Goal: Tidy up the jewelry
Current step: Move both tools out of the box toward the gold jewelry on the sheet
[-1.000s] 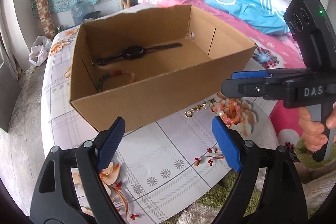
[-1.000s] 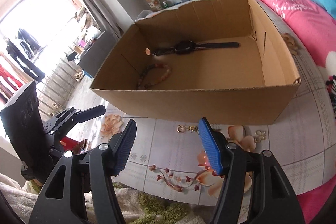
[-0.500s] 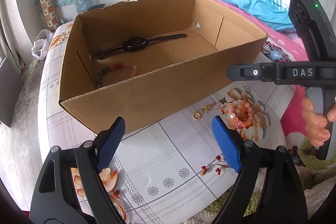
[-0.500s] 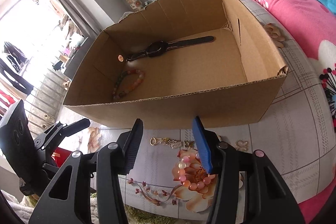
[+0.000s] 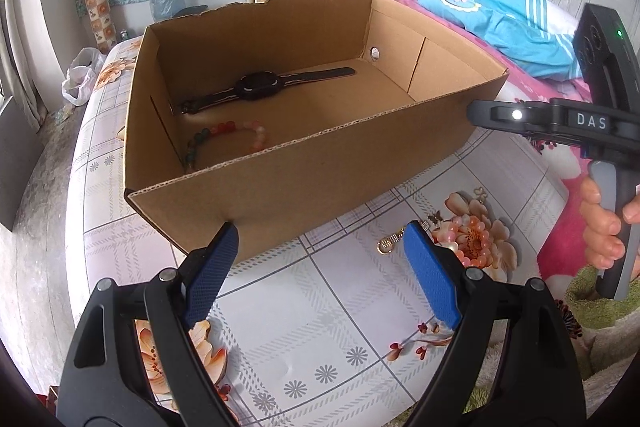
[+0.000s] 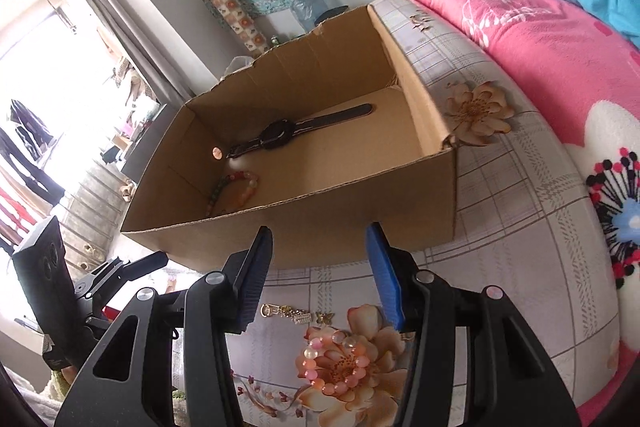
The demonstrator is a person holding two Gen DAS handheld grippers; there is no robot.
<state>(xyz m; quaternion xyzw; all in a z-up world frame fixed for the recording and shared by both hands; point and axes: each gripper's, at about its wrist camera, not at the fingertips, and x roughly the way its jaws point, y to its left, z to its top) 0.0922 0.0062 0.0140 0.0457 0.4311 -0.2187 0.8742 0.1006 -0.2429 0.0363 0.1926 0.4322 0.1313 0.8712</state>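
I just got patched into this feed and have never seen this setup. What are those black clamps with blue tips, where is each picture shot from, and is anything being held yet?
No robot here: a person carries a hand-held gripper in each hand, each with a camera looking along its blue pads. One picture looks past the left gripper, the other past the right gripper. Both are open and empty, though the right one's jaws have just been narrowing with nothing between them. On the flowered cloth stands a cardboard box holding a black watch and a beaded bracelet. Outside it, near the right gripper, lie a pink bead bracelet and a gold chain.
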